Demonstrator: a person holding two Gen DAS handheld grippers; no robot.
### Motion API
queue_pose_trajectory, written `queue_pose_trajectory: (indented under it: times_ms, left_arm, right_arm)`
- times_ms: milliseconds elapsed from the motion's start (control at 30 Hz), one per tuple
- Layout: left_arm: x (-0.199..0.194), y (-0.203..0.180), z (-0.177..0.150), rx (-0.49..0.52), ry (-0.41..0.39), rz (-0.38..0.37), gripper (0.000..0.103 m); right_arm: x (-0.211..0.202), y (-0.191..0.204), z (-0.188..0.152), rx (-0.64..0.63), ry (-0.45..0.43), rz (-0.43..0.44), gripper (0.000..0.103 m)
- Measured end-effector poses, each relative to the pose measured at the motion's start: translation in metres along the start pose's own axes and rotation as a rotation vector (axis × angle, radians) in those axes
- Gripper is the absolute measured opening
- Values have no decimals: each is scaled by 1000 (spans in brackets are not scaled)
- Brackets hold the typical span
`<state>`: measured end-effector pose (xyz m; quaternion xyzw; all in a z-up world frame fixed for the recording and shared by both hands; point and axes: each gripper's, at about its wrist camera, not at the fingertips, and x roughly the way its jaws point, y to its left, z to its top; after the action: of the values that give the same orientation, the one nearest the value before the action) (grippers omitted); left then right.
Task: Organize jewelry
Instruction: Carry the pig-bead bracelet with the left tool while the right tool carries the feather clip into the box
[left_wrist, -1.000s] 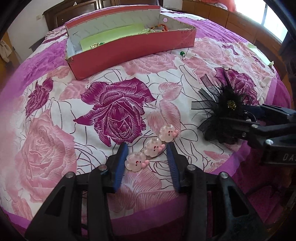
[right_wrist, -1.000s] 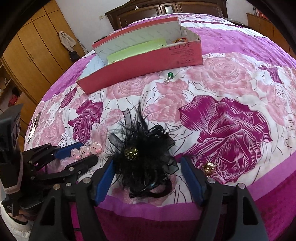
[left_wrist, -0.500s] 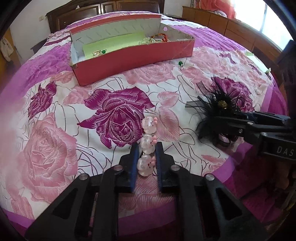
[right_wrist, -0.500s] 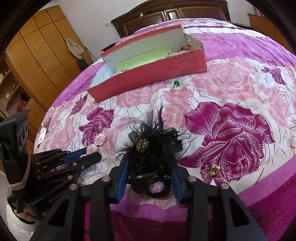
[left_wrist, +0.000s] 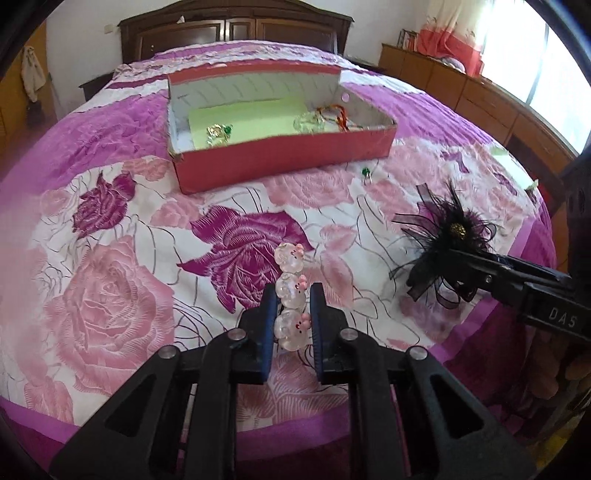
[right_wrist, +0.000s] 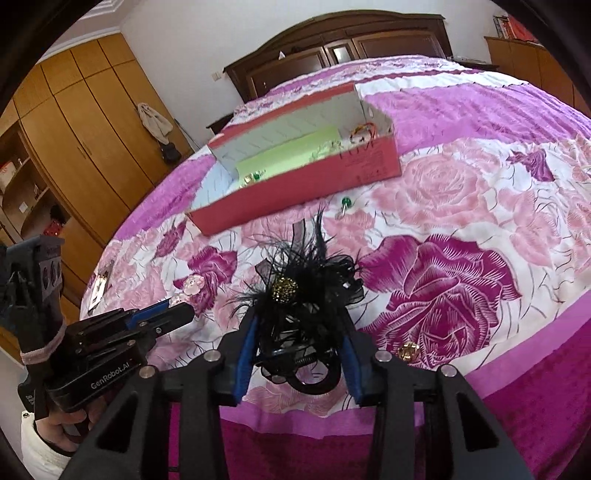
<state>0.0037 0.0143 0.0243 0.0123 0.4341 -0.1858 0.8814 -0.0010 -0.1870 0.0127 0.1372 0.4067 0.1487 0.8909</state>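
Observation:
My left gripper (left_wrist: 292, 295) is shut on a pink bead clip (left_wrist: 290, 295) made of three clear pink beads and holds it above the bedspread. My right gripper (right_wrist: 297, 325) is shut on a black feather hair clip (right_wrist: 295, 291) with a gold centre, lifted off the bed. The hair clip also shows in the left wrist view (left_wrist: 448, 240). The red jewelry box (left_wrist: 280, 162) stands open at the far middle of the bed, with a green liner and several small pieces inside. The box also shows in the right wrist view (right_wrist: 369, 166).
A green-headed earring (right_wrist: 345, 204) lies on the floral bedspread (left_wrist: 110, 295) just in front of the box. A small gold bead (right_wrist: 407, 350) lies near the bed's front edge on the right. A wooden wardrobe (right_wrist: 85, 147) stands to the left, a headboard behind.
Both grippers closed, the left on the bead clip and the right on the feather clip, and both lifted their pieces up off the bedspread toward the box.

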Motion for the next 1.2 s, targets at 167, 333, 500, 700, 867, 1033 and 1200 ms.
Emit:
queue_pose_trajectory:
  times_ms: [167, 333, 500, 700, 867, 1033, 1200]
  left_arm:
    - [-10, 0, 5, -22, -37, -1, 9]
    - [-19, 0, 13, -37, -83, 15, 9]
    - [-26, 3, 24, -65, -131, 29, 9]
    - [-30, 7, 40, -90, -188, 41, 9]
    - [-32, 8, 54, -90, -230, 60, 9]
    - [-31, 10, 69, -99, -279, 69, 9]
    - [-28, 12, 83, -96, -314, 84, 9]
  right_arm:
    - [-10, 4, 3, -18, -41, 10, 43]
    - [-19, 9, 7, -51, -94, 4, 43]
    - [-27, 9, 16, -61, -141, 1, 43]
    - [-32, 9, 31, -73, -192, -4, 43]
    - [-35, 15, 46, -108, -242, -15, 43]
    - [-35, 22, 61, -147, -288, -22, 43]
    - [-31, 27, 76, -170, -323, -24, 43]
